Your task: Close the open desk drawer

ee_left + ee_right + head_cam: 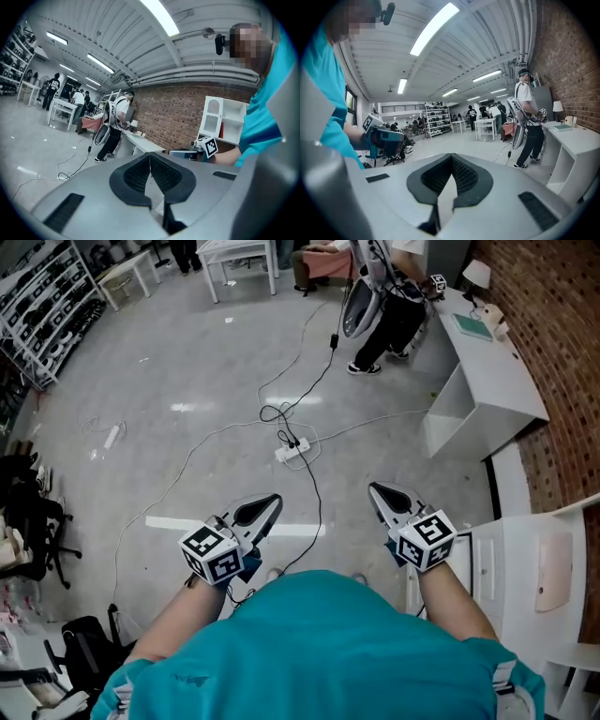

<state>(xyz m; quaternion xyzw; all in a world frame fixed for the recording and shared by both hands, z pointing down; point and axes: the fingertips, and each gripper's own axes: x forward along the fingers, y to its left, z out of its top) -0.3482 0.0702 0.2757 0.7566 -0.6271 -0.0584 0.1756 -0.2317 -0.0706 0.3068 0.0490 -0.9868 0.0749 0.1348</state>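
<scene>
The left claw [268, 506] and the right claw [379, 492] were each pressed together on nothing above the floor [216, 381]. A white table [553, 568] stood just right of the right claw.

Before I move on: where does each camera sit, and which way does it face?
Head view: on the person's head, looking steeply down at the floor; teal shirt, forearms, shut left tongs and shut right tongs show.
Left gripper view: rides the left tongs, faces the brick wall; teal sleeve and right tongs show.
Right gripper view: rides the right tongs, faces the hall's shelving; teal sleeve and left tongs show.
Shared: all three show the standing person by the white desk.
</scene>
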